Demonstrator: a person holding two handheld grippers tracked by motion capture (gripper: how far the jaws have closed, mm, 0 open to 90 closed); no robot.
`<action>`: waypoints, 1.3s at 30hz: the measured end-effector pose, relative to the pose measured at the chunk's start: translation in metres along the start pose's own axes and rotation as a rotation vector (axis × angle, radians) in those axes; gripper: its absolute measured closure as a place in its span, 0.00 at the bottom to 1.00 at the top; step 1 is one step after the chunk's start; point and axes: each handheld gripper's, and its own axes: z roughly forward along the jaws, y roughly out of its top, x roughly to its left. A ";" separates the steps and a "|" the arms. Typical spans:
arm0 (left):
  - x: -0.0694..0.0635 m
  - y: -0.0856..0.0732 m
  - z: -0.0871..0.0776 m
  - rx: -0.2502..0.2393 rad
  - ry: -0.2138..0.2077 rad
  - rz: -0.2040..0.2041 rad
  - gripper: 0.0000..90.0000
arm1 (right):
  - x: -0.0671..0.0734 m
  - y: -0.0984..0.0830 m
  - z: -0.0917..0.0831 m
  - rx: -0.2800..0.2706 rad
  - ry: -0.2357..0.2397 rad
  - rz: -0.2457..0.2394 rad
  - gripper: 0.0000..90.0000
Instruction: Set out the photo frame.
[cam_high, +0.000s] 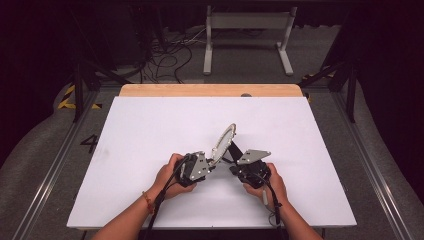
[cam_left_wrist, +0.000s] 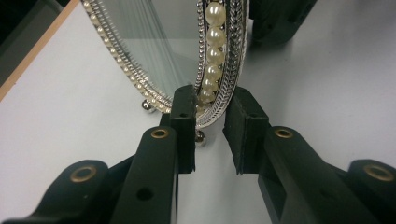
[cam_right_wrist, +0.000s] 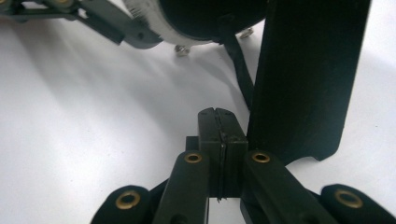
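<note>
The left tool (cam_left_wrist: 211, 135) has its two black jaws nearly closed around the bottom rim of the oval mirror (cam_left_wrist: 154, 46), one pad on the glass side and the other behind the frame. The glass-side pad touches the rim; whether the rear pad presses the frame or stands just off it is hard to tell, though it looks like a grip. In the high view the left tool (cam_high: 210, 162) meets the mirror (cam_high: 223, 140) at its lower edge, and the mirror stands tilted near the middle of the white counter (cam_high: 150, 130).

The right tool (cam_right_wrist: 218, 135) is fully shut, its pads pressed flat together with nothing between them. It sits just beside the mirror's black back stand (cam_right_wrist: 308, 79), close to the stand's lower left edge and low over the counter. In the high view the right tool (cam_high: 235, 162) lies behind the mirror, on the side away from the left tool.

Counted: one mirror, with one row of pearls (cam_left_wrist: 212, 51) running along its silver frame and small ball feet (cam_left_wrist: 147, 106) under the rim, two of them plain to see beside the left tool. One back stand. Two tools, one in each hand (cam_high: 170, 175), each trailing one cable toward the person.
</note>
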 end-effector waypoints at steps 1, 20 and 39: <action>0.000 0.000 0.000 -0.001 0.001 0.002 0.82 | -0.002 -0.001 0.000 -0.003 0.005 0.008 1.00; -0.007 0.004 0.001 -0.015 -0.026 -0.016 0.80 | -0.016 -0.007 -0.001 -0.036 -0.020 0.051 1.00; -0.008 0.004 0.003 -0.027 -0.037 -0.045 0.80 | -0.022 -0.009 -0.001 -0.052 -0.036 0.059 1.00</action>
